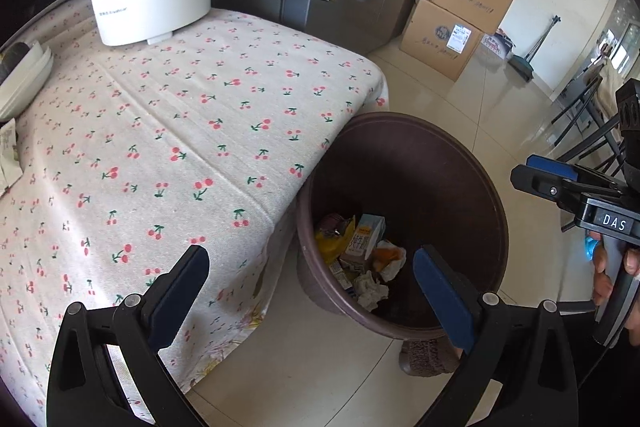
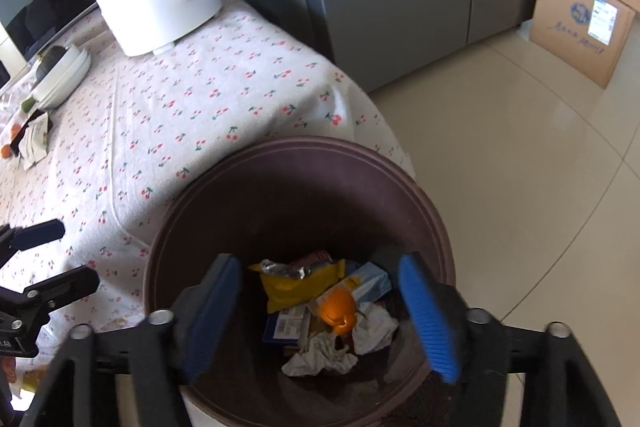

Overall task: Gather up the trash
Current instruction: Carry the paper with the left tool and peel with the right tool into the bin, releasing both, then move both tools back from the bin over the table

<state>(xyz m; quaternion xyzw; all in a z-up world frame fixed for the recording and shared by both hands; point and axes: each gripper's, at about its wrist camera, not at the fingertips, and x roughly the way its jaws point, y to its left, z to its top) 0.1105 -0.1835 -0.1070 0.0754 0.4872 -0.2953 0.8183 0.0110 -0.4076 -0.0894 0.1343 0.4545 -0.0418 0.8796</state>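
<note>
Pale glossy floor tiles run beside a table draped in a cherry-print cotton cloth [image 2: 192,99], and a round dark-brown plastic bin [image 2: 440,227] stands against the table's corner. On the cloth sit a white electric pot with a long handle [image 2: 156,11] and a stack of white bowls [image 2: 60,75].

Most of the trash already lies at the bottom of the bin: a yellow foil snack wrapper [image 2: 296,287], a small white milk carton [image 1: 362,239], an orange plastic piece [image 2: 340,311] and crumpled white tissues [image 2: 320,359].

The right gripper [image 2: 320,315] hangs over the bin mouth with its blue pads spread wide and nothing between them. The left gripper [image 1: 312,295] hovers over the table edge beside the bin, likewise released and empty.

At the far left of the cloth lie what look like torn white paper wrappers [image 2: 34,143] next to small orange bits, though that corner is too small to read surely. If these are the remaining trash, they should be very light, limp and easily crushed. A pinch across a raised fold or free edge would likely serve better than pressing flat against the cloth, which could bunch up.
</note>
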